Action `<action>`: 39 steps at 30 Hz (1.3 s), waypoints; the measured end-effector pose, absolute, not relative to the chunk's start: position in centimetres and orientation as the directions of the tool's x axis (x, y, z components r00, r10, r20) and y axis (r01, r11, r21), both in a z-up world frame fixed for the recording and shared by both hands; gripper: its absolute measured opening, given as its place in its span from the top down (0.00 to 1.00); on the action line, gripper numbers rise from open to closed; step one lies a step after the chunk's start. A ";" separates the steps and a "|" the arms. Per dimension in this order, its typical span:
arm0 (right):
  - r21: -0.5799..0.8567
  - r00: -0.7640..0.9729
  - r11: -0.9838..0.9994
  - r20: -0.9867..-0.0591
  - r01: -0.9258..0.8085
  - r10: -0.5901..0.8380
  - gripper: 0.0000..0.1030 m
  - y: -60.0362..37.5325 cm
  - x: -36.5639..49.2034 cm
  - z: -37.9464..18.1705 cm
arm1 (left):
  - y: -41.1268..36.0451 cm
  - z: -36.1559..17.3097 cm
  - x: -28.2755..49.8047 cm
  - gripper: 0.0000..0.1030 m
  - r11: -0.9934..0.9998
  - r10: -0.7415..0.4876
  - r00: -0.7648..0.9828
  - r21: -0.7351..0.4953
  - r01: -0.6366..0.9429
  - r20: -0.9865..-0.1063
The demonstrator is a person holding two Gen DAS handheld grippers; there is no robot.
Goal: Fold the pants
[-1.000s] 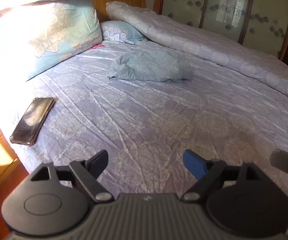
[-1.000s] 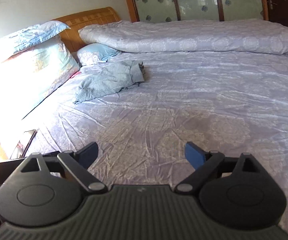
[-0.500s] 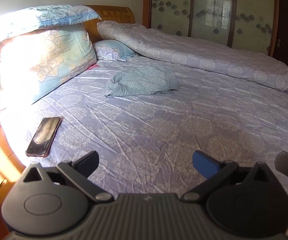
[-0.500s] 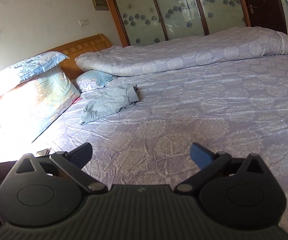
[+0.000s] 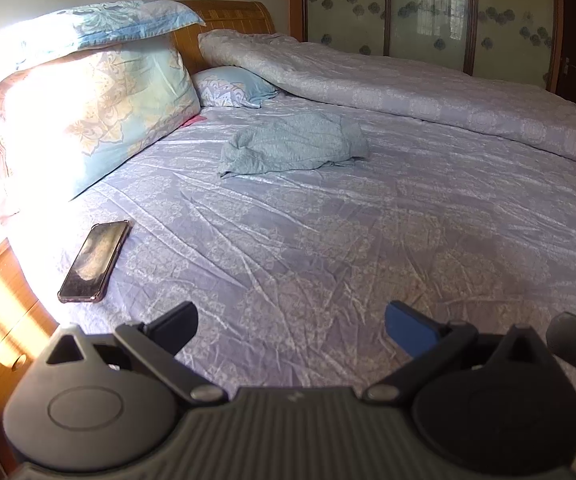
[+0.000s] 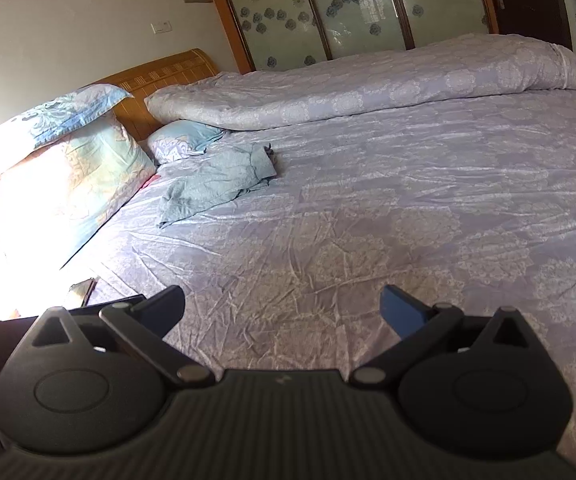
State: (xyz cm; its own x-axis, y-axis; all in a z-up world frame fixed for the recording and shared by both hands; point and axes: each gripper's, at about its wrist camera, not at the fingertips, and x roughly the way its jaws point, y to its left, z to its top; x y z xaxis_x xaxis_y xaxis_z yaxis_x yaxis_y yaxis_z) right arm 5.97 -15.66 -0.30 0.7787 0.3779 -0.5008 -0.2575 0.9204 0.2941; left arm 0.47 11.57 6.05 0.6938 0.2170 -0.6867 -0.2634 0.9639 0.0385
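Crumpled pale blue-grey fabric pants lie near the head end of the lilac patterned bed, untouched. Left tongs and right tongs gape wide, empty. No writing seems legible.

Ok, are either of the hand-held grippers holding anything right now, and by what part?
Nothing is held. The left hand-held gripper and right hand-held gripper are both open over bare sheet; the crumpled light-blue fabric pants lie untouched farther up the bed.
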 end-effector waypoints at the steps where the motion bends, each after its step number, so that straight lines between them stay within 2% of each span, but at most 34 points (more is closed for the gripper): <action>1: 0.291 0.778 0.921 -0.503 -0.257 0.376 0.00 -15.6 6.0 -0.4 | 11.6 6.0 0.5 0.00 0.964 0.218 0.693 0.040 -0.264 -0.687; 27: 0.259 0.757 0.930 -0.544 -0.260 0.362 0.00 -14.3 5.6 -0.7 | 12.0 3.9 1.2 0.00 0.962 0.233 0.661 0.068 -0.265 -0.713; 39: 0.260 0.734 0.935 -0.582 -0.241 0.351 0.00 -13.9 6.1 -1.6 | 11.3 1.6 1.7 0.00 0.976 0.189 0.593 0.082 -0.202 -0.783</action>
State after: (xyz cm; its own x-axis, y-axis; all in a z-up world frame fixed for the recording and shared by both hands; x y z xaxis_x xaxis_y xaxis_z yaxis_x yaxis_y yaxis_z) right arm 6.07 -13.92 -1.62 0.7338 0.3508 -0.5817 -0.2410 0.9351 0.2599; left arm 1.74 11.34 1.61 0.5934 0.1887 -0.7825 -0.2023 0.9759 0.0820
